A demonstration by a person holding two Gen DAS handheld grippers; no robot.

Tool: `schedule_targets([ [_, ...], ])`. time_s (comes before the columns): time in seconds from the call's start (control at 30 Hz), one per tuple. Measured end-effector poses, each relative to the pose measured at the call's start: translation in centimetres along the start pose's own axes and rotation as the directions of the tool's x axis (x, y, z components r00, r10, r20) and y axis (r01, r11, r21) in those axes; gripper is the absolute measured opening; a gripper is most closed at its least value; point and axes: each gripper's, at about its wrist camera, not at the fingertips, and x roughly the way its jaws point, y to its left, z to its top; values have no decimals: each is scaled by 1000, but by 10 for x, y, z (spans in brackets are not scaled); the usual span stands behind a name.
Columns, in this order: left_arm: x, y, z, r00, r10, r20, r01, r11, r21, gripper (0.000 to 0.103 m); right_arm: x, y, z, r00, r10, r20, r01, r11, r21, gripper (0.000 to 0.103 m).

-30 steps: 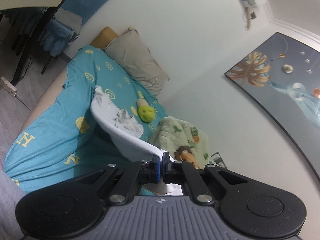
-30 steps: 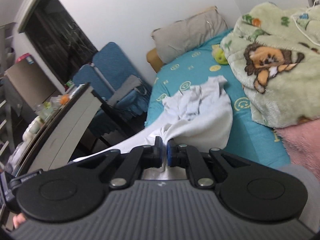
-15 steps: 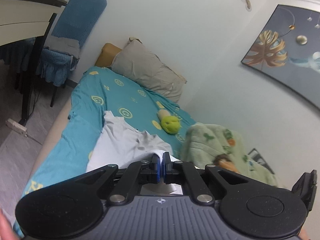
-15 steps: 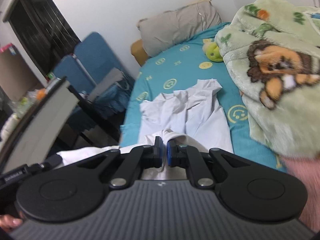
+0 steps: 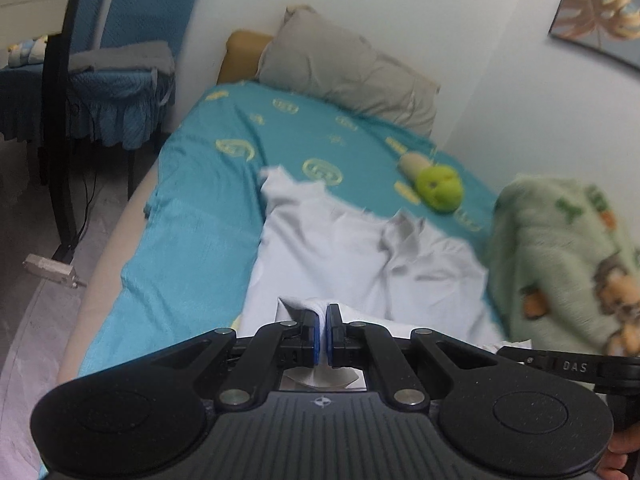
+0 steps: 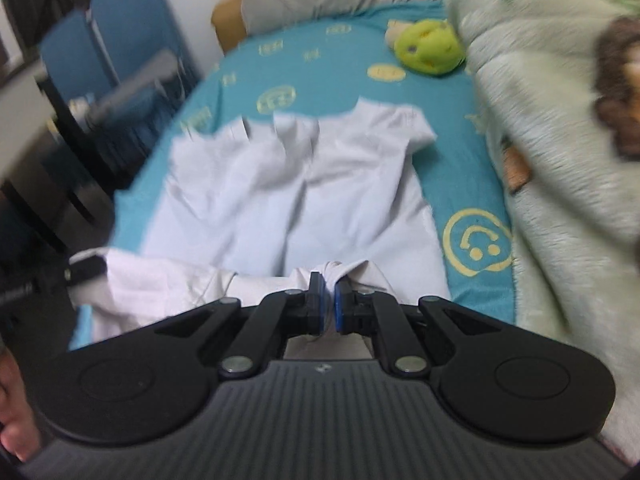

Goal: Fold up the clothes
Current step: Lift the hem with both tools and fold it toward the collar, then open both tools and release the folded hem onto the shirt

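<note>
A crumpled white cotton shirt (image 6: pixel 296 184) lies spread on the bed's teal sheet with yellow smiley prints (image 6: pixel 476 184), its collar end towards the grey pillow (image 5: pixel 344 68) and its near hem lifted off the sheet. The left gripper (image 5: pixel 323 334) has its fingers closed on a bunched fold of that hem, and the right gripper (image 6: pixel 327 306) likewise pinches a twisted bit of hem. A round green plush toy (image 6: pixel 428 46) sits beyond the shirt, just beside a pale green fleece blanket with a cartoon animal (image 6: pixel 560 128).

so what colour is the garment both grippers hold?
White shirt, plain, no print; clearest in the right wrist view.
</note>
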Motion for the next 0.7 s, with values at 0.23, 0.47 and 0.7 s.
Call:
schedule_targets([
  [0.23,55,15,-10,995,45,-87,-42,998,37,5,32,8,-9,996,-62,-60,59,997,-44,9],
  [0.47,53,16,-12,996,58,-72,-55,998,41,10,31,9,-10,996,-70,-52,68,997,-38,11],
  [0.7,26,-5,-5,994,110,-10,-108,987,121,65,13,11,-5,1000,-23,-5,24,1000,17,80],
])
